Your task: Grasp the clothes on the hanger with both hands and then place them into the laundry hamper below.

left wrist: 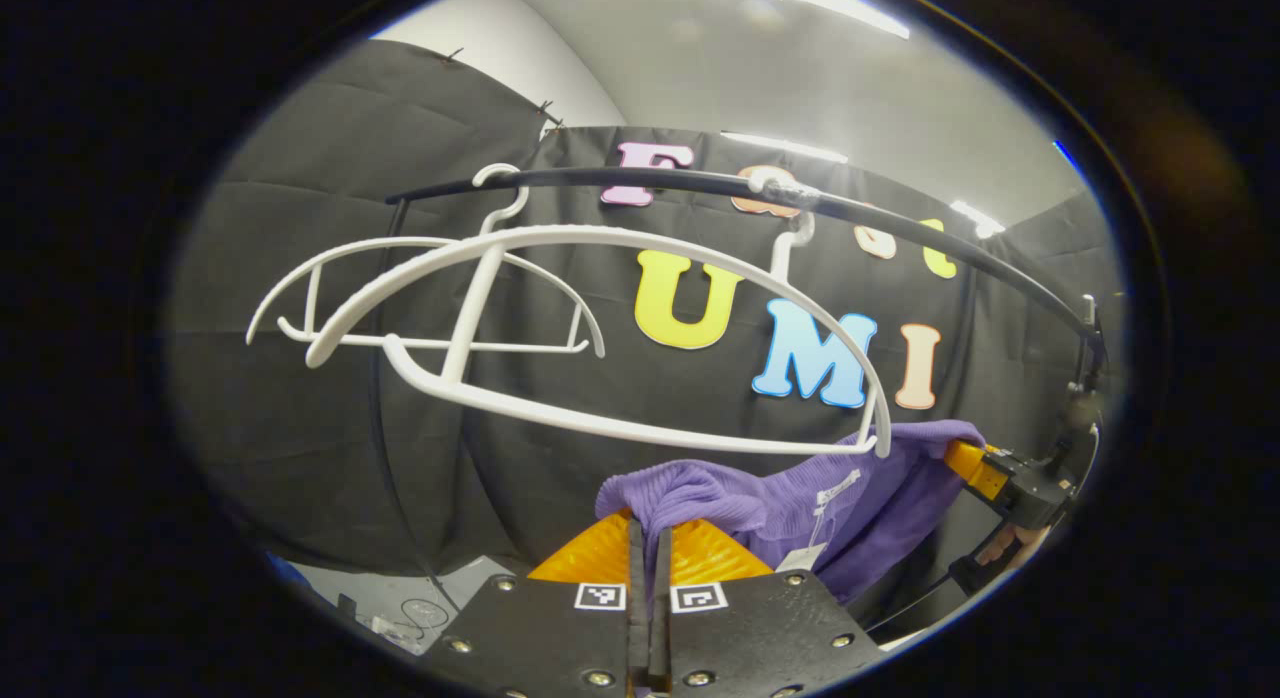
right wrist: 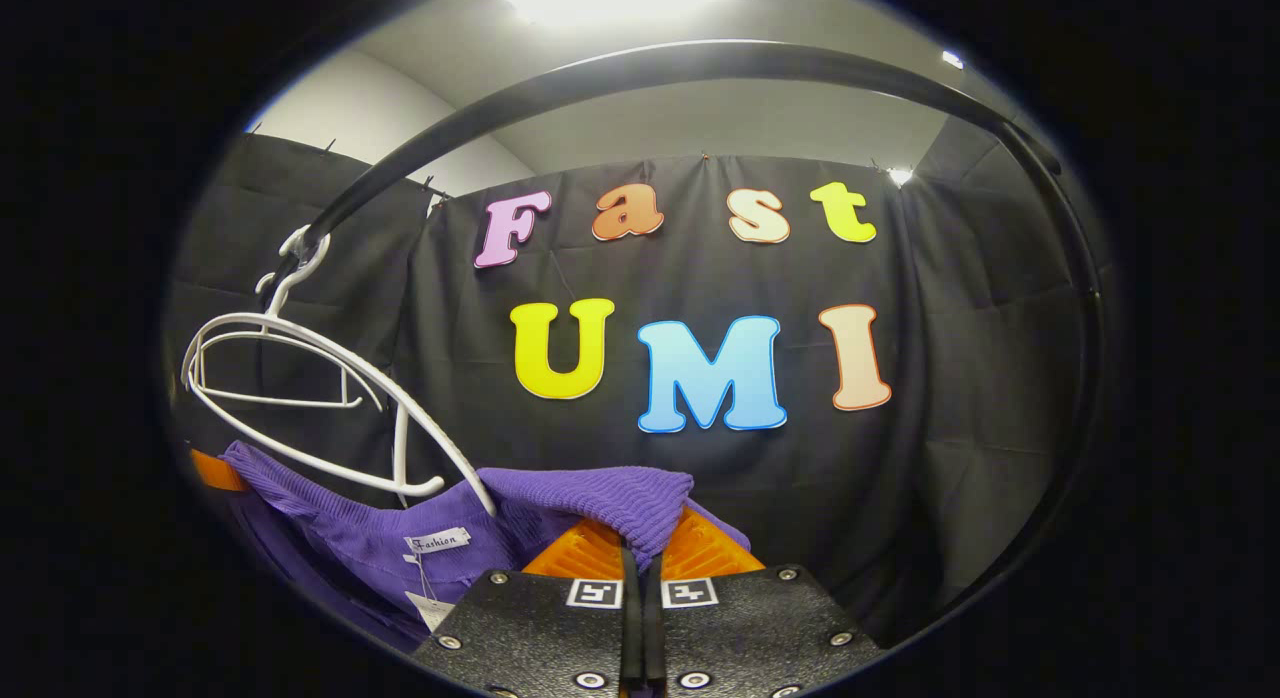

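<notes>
A purple knit garment [left wrist: 800,498] hangs stretched between my two grippers, just below the white hanger [left wrist: 600,328]. The hanger's right tip still touches the cloth's top edge. In the left gripper view my left gripper [left wrist: 650,533] is shut on one bunched corner of the garment. Farther right, the right gripper [left wrist: 975,465] pinches the other end. In the right gripper view my right gripper [right wrist: 640,548] is shut on a fold of the purple garment [right wrist: 600,498]. The cloth, with its neck label and tag, runs left under the hanger [right wrist: 330,418] to the left gripper [right wrist: 215,470].
The hanger hooks over a black rail [left wrist: 900,228] that also bears a second bare white hanger [left wrist: 430,298]. The rail [right wrist: 700,63] bends down into an upright post [right wrist: 1085,378] on the right. A hand [left wrist: 1005,546] holds the right gripper. Small items lie on the floor [left wrist: 400,608].
</notes>
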`<act>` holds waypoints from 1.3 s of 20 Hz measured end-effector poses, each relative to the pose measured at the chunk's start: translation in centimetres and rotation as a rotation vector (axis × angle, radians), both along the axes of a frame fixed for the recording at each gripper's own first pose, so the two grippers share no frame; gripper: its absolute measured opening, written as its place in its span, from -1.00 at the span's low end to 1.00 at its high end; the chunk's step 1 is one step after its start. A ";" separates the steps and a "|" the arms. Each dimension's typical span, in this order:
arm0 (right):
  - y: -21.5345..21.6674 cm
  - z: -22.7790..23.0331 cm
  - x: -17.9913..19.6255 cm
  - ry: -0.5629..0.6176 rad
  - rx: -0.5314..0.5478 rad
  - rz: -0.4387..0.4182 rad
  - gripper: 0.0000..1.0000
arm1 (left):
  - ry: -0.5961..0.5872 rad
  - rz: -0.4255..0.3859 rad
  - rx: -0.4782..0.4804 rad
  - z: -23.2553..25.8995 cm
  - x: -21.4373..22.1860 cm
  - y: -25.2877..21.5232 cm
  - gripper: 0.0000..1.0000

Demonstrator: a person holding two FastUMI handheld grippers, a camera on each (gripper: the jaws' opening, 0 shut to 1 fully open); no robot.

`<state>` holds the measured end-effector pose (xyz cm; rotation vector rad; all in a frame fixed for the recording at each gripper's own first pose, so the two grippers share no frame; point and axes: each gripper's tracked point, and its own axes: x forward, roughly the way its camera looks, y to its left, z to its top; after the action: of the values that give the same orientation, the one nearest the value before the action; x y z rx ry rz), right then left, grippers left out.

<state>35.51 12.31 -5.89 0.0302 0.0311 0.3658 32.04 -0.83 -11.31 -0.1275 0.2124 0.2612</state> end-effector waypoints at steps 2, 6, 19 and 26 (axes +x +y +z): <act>-0.5 -0.9 -0.2 0.031 0.001 0.003 -1.00 | 0.015 0.000 -0.003 -0.7 -0.2 -0.8 -0.98; -1.6 -2.9 -2.2 0.079 0.000 0.001 -1.00 | 0.052 -0.007 -0.019 -2.1 -1.5 -1.8 -0.98; -4.4 -5.5 -14.3 0.227 0.007 -0.152 -1.00 | 0.107 -0.180 -0.033 -2.9 -8.8 -1.9 -0.98; -3.4 -4.5 -25.1 0.251 -0.023 -0.255 -1.00 | 0.097 -0.303 -0.054 -3.0 -15.0 0.6 -0.85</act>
<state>10.37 8.95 -10.42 0.0565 0.2770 0.1052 17.01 -0.23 -14.28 -0.1342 0.3312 -0.0406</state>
